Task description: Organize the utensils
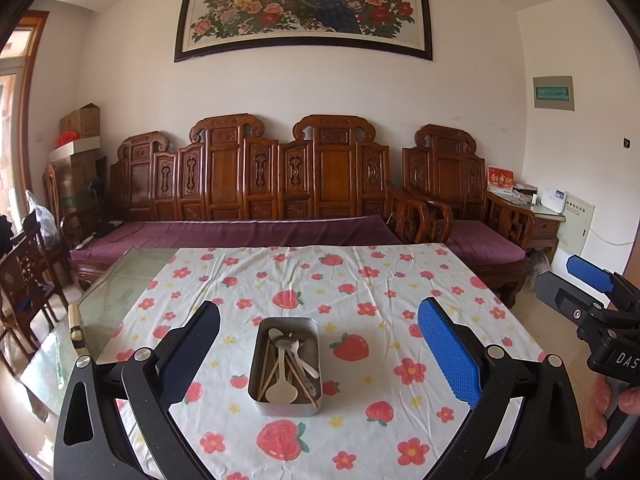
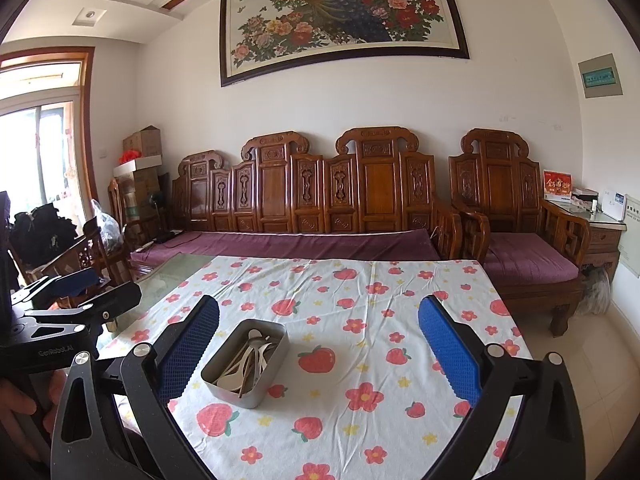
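A rectangular metal tin (image 1: 256, 394) stands on the strawberry-print tablecloth (image 1: 360, 280). It holds several spoons (image 1: 282, 390) and wooden chopsticks (image 1: 304, 384). My left gripper (image 1: 319, 354) is open and empty, above and in front of the tin, which lies between its fingers in view. My right gripper (image 2: 319, 354) is open and empty; the tin (image 2: 230, 394) sits left of its centre, near its left finger (image 2: 188, 352). The right gripper also shows at the right edge of the left wrist view (image 1: 592, 292).
The cloth covers a glass table (image 1: 116, 292) whose left part is bare. A carved wooden sofa (image 1: 256, 184) with purple cushions stands behind the table. A wooden chair (image 1: 24, 280) is at the left. A side cabinet (image 1: 544, 216) is at the right.
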Demonstrator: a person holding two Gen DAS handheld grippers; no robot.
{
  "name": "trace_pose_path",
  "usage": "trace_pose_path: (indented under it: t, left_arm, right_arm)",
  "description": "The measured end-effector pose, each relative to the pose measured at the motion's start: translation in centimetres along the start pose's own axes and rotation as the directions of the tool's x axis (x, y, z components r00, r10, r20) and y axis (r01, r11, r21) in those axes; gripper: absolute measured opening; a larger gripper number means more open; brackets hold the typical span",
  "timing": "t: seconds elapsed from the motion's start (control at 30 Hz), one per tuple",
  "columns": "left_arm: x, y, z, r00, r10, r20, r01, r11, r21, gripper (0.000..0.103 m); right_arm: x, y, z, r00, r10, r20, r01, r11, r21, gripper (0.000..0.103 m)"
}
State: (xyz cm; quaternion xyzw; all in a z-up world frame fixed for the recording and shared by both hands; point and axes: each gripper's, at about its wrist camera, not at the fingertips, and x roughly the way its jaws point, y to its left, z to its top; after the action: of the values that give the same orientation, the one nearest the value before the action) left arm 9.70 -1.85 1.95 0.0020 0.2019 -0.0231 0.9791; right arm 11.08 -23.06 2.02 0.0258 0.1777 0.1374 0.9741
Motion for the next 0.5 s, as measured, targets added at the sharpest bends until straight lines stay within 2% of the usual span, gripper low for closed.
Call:
trace_pose_path:
  t: [0.5]
  left_arm:
    - [-0.12,-0.47,-0.36,1.000,0.007,0.009,-0.007,1.000,0.003,0.096]
  right_arm:
    - [0.00,0.00,-0.11,1.000,-0.001,0.000,0.001,1.000,-0.001,0.100]
